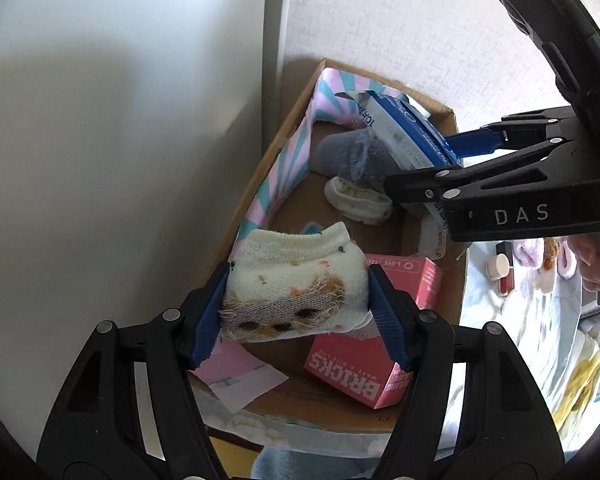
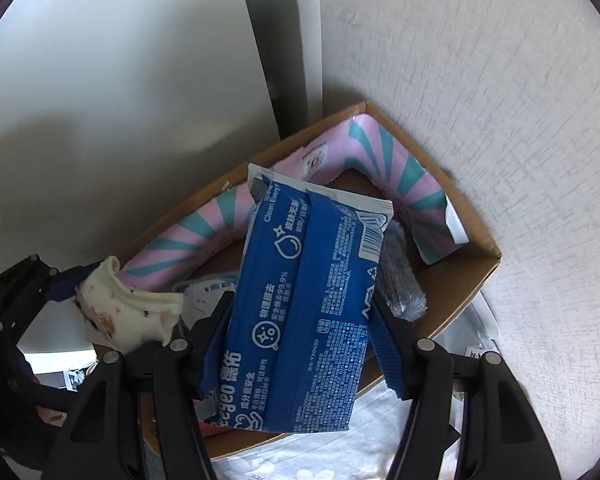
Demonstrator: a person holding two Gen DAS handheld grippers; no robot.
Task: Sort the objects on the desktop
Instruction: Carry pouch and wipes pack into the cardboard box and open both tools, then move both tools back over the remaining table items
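Fuzzy knit sock [image 1: 296, 292]; glossy crinkled wipes pack [image 2: 300, 300]; cardboard box [image 2: 472, 276].

Soft daylight, dim shadows at left, sharp focus, fisheye-warped edges.

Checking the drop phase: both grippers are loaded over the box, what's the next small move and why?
Probably open the right gripper: its blue wipes pack hangs above the cardboard box, over the grey sock. The left gripper clamps a white sock over the box too and could release next.
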